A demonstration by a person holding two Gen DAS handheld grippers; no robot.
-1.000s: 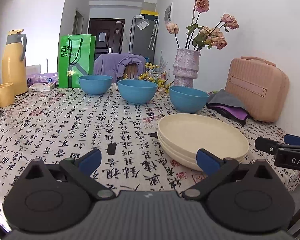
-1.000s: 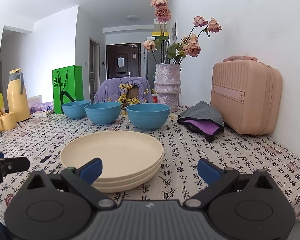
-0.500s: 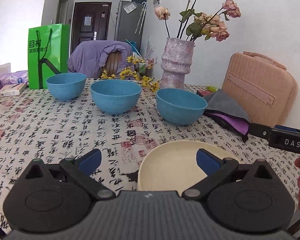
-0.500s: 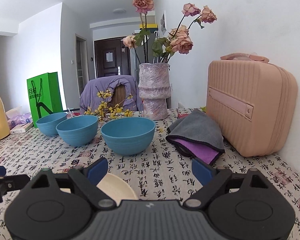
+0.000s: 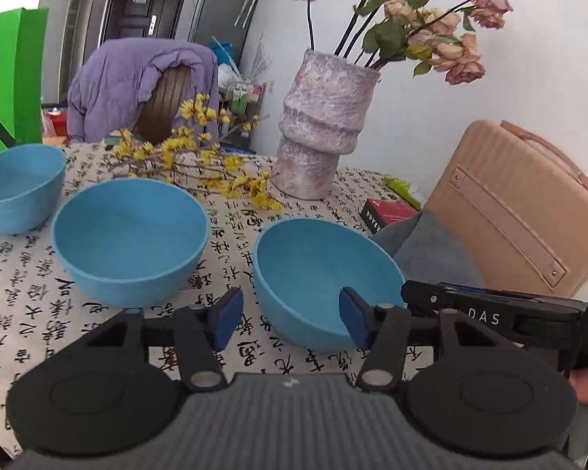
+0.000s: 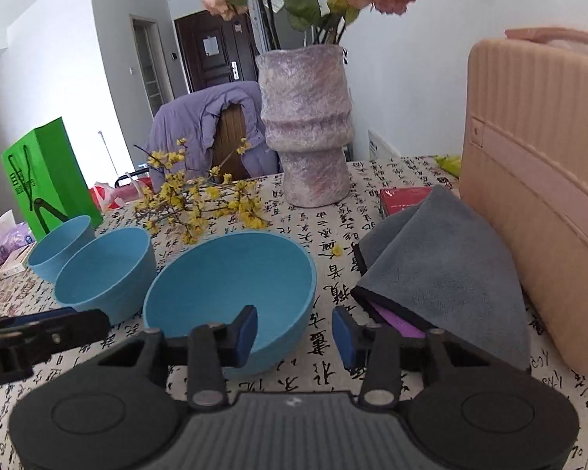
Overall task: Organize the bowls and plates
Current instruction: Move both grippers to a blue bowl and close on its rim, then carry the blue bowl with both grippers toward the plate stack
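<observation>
Both grippers having advanced past the cream plates, left gripper spread open straddling the near wall of the nearest blue bowl, right gripper gaping at its right rim, two more bowls sitting leftward on the tablecloth.

Left gripper, right gripper: black ribbed bodies, round side discs, silver pivot screws, blue finger pads; white "DAS" lettering on one side bar.
</observation>
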